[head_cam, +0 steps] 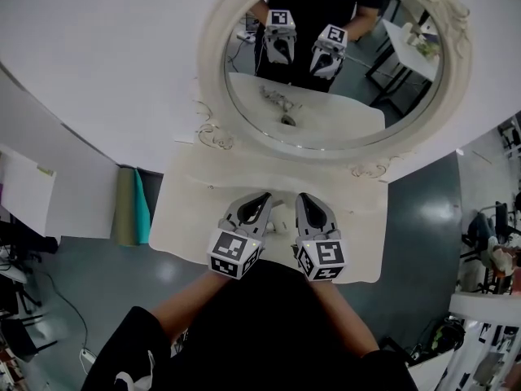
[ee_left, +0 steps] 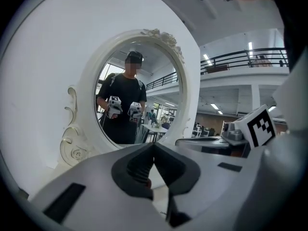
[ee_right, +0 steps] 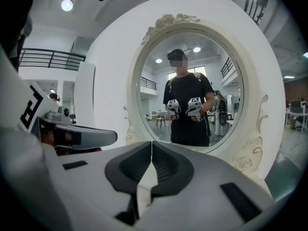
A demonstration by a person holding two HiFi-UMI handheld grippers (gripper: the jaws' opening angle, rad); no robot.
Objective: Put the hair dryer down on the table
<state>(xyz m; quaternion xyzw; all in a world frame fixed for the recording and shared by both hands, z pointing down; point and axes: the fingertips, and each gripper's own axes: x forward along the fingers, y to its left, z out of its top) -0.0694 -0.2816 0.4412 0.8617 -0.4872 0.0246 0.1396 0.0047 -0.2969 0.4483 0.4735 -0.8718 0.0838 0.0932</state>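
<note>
The hair dryer shows as a grey shape in the mirror, lying on the white table (head_cam: 187,210); that reflection of the hair dryer (head_cam: 279,103) is all I see clearly. On the table itself only a pale bit (head_cam: 279,217) peeks out between my grippers. My left gripper (head_cam: 262,198) (ee_left: 153,146) hovers above the table's front half, jaws shut with nothing between them. Beside it, the right gripper (head_cam: 303,198) (ee_right: 152,146) is also shut and empty. Both point at the mirror.
A round mirror in an ornate white frame (head_cam: 213,72) stands at the table's back against a white wall. Teal and olive boards (head_cam: 130,206) lean left of the table. A white desk (head_cam: 28,190) is farther left; chairs (head_cam: 480,235) stand at the right.
</note>
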